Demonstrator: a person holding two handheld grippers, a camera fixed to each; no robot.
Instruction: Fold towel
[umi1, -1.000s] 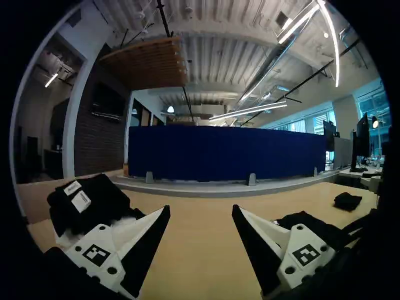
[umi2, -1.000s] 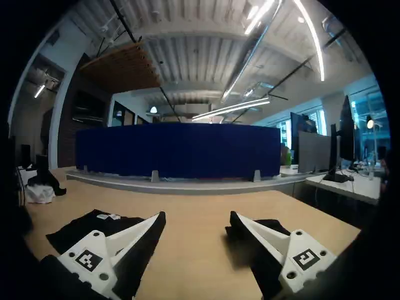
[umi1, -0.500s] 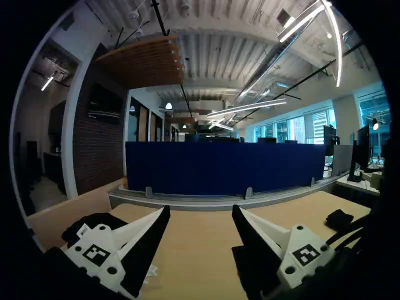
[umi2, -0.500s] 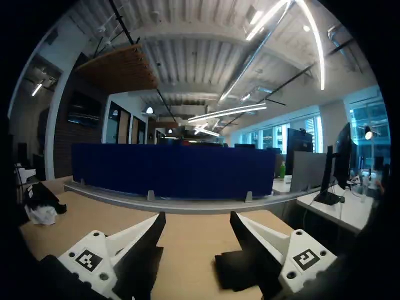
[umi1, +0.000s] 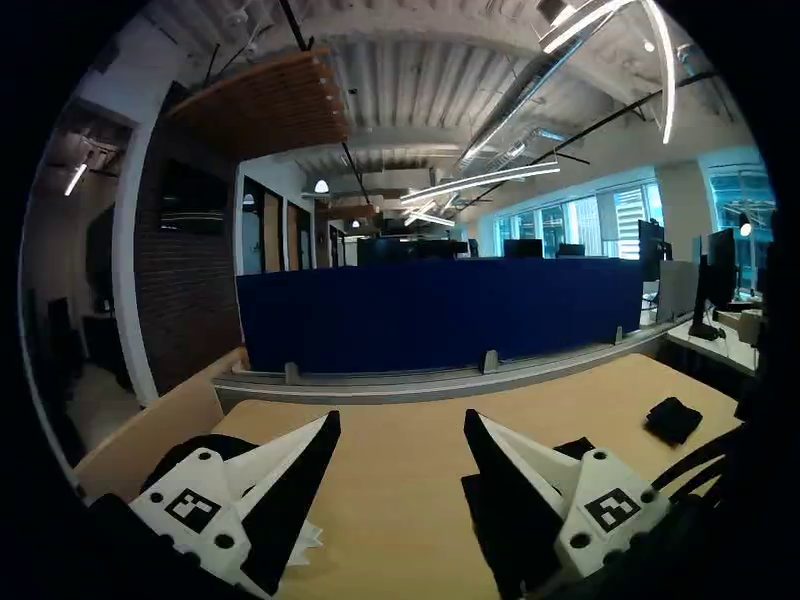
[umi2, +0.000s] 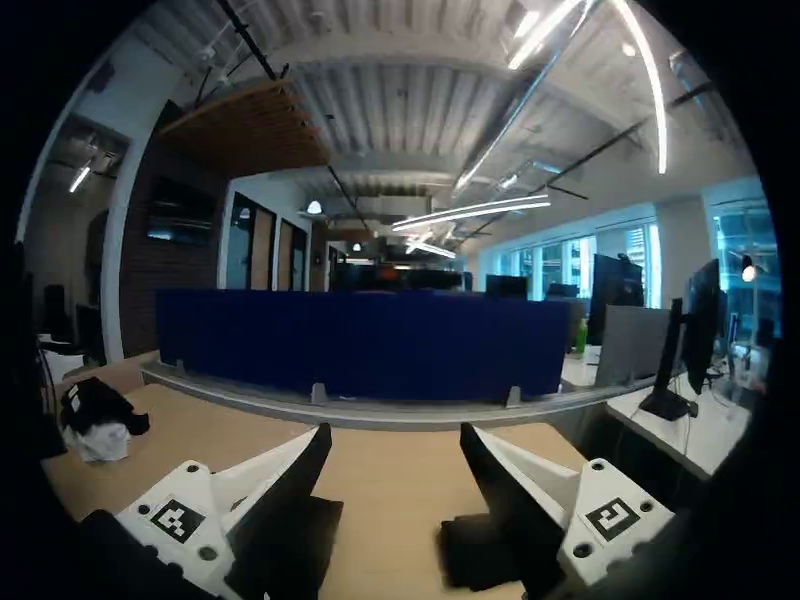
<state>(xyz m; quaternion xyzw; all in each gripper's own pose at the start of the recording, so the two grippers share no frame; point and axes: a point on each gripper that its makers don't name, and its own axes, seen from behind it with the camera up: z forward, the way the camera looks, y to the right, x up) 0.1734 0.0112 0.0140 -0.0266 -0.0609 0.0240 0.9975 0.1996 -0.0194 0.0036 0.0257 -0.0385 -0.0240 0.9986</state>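
Note:
My left gripper (umi1: 401, 415) is open above the wooden table (umi1: 400, 500), with nothing between its fingers. Black cloth (umi1: 183, 455) lies behind its left finger, and more black cloth (umi1: 573, 449) behind its right finger. A small folded black piece (umi1: 672, 418) sits far right on the table. In the right gripper view, my right gripper (umi2: 395, 430) is also open and holds nothing. Flat black cloth (umi2: 322, 520) lies beside its left finger and a folded black piece (umi2: 472, 545) beside its right finger.
A blue partition (umi1: 440, 320) on a grey rail bounds the table's far edge. A heap of black and white cloth (umi2: 98, 422) sits at the left of the table. Desks with monitors (umi2: 698, 320) stand to the right.
Both grippers have risen and pulled back over the table; the black cloths now sit lower and smaller in each view. The fingers have stayed open throughout.

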